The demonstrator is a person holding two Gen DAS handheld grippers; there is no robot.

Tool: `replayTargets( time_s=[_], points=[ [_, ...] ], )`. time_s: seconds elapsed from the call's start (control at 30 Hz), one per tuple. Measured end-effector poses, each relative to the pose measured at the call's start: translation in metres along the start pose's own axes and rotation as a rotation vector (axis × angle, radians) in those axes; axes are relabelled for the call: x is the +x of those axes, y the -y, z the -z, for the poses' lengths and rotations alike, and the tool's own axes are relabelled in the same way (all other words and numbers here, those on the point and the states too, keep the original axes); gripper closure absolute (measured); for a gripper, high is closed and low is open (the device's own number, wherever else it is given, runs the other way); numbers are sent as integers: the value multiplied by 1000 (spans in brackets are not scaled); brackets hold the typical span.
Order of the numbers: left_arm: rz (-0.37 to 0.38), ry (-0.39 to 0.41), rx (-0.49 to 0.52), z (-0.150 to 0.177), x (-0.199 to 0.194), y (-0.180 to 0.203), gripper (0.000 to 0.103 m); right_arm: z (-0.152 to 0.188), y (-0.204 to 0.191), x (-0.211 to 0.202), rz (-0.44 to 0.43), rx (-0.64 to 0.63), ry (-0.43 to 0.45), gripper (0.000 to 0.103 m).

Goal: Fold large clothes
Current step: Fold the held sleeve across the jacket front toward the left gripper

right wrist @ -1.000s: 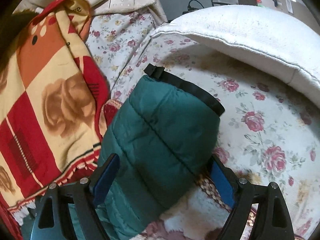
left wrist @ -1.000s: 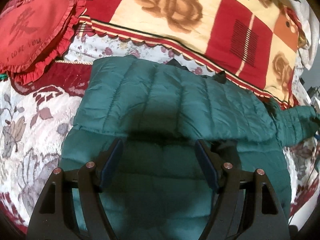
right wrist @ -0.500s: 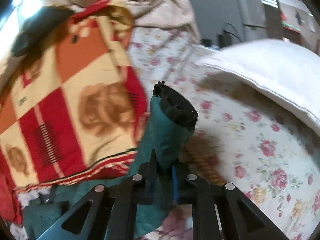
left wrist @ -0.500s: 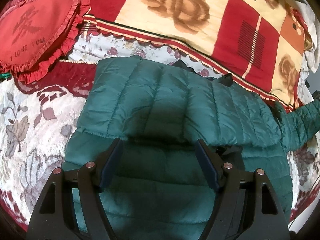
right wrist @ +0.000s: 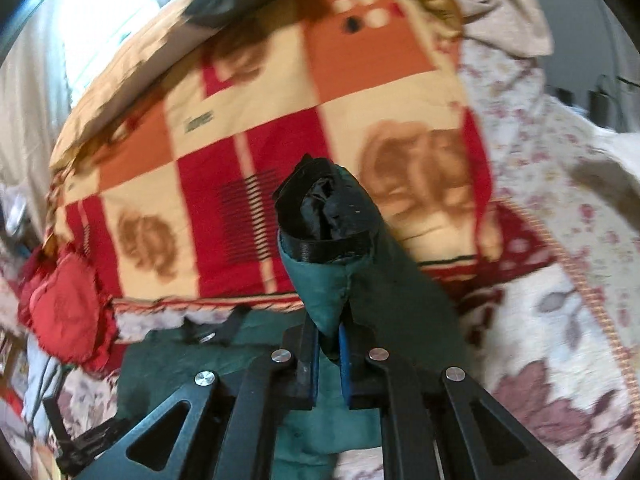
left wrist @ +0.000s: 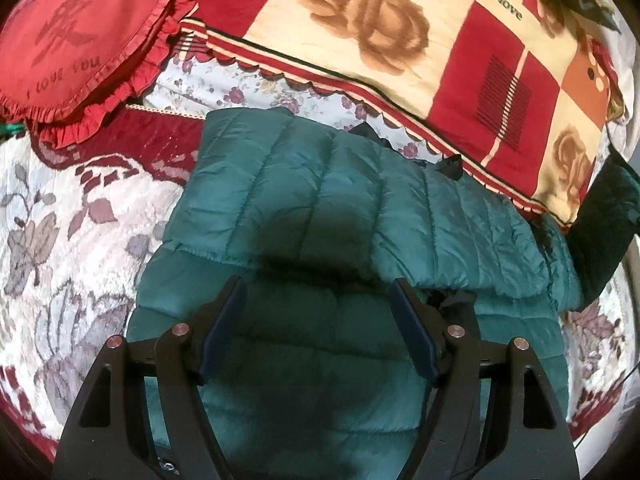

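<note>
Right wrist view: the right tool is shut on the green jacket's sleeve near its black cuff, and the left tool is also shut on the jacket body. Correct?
Not quite. The right tool is indeed shut on the sleeve near the black cuff, but the left wrist view shows the left tool open, its fingers spread above the jacket body and gripping nothing.

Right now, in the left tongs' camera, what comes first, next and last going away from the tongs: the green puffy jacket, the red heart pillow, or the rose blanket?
1. Green puffy jacket: right under and between the open left tongs.
2. Red heart pillow: far up on the left.
3. Rose blanket: across the top, behind the jacket.
The pillow and blanket are too close to call.
</note>
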State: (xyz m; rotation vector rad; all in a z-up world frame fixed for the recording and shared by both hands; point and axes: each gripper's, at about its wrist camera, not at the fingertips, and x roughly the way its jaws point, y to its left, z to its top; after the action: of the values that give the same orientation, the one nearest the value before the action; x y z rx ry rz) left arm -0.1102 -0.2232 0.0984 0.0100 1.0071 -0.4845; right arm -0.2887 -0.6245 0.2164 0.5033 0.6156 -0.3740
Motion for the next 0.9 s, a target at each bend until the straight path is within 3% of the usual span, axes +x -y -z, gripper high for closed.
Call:
replayTargets(
  time_s=[0.37, 0.67, 0.8, 0.87, 0.9],
  points=[
    [20, 8, -23, 1, -8, -10, 29, 40, -95, 41, -141, -101, -118, 96],
    [40, 13, -57, -3, -9, -17, 29, 96, -152, 96, -226, -114, -239, 96],
    [56, 9, -76, -7, -8, -18, 29, 126, -171, 124, -249, -138, -336, 96],
    [67, 10, -83, -8, -9, -17, 29, 135, -178, 132, -224, -175, -375, 93],
    [78, 10, -86, -9, -9, -15, 29, 138, -180, 132, -213, -200, -380, 83]
  ],
)
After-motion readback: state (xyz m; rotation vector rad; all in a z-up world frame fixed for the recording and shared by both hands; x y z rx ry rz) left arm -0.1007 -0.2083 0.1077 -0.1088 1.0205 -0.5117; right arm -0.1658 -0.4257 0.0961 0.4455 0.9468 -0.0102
